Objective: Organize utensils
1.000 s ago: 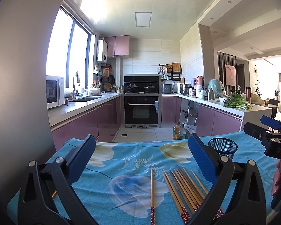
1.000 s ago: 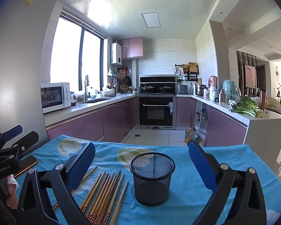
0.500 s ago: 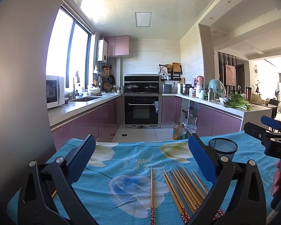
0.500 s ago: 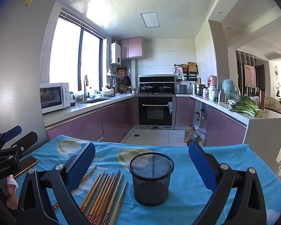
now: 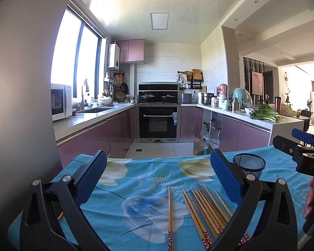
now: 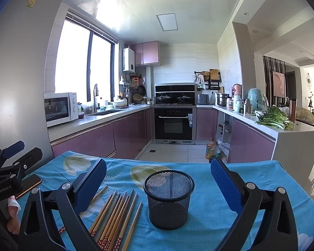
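We held the left gripper [image 5: 158,172] above the blue floral tablecloth [image 5: 136,175], its blue-padded jaws spread wide with nothing between them. A loose row of wooden chopsticks [image 5: 207,209] lay flat on the cloth below and to its right, one single chopstick [image 5: 170,211] lying apart on the left of the row. Our right gripper [image 6: 158,181] was likewise fully open and empty, framing the black mesh cup [image 6: 168,198], which stood upright just beside the chopsticks. A phone [image 6: 29,186] lay at the cloth's left edge.
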Motion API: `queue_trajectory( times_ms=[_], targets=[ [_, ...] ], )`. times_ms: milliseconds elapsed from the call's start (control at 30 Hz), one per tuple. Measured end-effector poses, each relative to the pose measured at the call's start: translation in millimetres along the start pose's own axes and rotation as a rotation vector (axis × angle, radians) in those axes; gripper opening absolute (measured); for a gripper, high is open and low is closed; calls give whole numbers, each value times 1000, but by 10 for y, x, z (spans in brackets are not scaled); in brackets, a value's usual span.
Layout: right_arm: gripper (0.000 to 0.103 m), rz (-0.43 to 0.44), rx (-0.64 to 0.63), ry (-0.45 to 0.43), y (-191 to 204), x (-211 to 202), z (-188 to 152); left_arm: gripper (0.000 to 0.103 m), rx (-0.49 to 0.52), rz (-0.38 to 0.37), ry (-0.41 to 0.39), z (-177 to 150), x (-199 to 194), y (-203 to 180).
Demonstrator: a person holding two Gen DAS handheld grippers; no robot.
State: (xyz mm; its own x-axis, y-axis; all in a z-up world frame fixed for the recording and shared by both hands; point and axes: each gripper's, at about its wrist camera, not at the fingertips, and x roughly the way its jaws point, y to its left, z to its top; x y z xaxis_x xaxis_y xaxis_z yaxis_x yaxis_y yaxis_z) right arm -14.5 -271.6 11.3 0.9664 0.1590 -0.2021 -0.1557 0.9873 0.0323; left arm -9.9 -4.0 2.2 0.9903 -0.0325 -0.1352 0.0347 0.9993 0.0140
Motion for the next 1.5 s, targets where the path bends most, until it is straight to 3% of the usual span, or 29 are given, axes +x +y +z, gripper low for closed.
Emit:
queue_trajectory(
  times_ms=[600,767,900,1033,1100,1267,1500],
  targets=[
    [96,19,-17,32,15,47,-42,97,6,-15,56,-59,110,15],
    [96,108,-35,156,80,176,-190,97,27,-38,141,-122,286,59],
    [96,172,-100,350,260,435,-432,97,45,-59,285,-270,564,123],
    [75,178,-118,502,343,687,-691,97,75,-69,408,-449,782,122],
    [70,183,-100,554,344,794,-782,94,91,-94,446,-530,856,92],
    [50,166,-91,624,353,976,-905,81,117,-140,542,-719,1075,-6],
    [40,184,-58,702,320,1116,-955,59,129,-195,695,-912,1356,-88]
  ],
)
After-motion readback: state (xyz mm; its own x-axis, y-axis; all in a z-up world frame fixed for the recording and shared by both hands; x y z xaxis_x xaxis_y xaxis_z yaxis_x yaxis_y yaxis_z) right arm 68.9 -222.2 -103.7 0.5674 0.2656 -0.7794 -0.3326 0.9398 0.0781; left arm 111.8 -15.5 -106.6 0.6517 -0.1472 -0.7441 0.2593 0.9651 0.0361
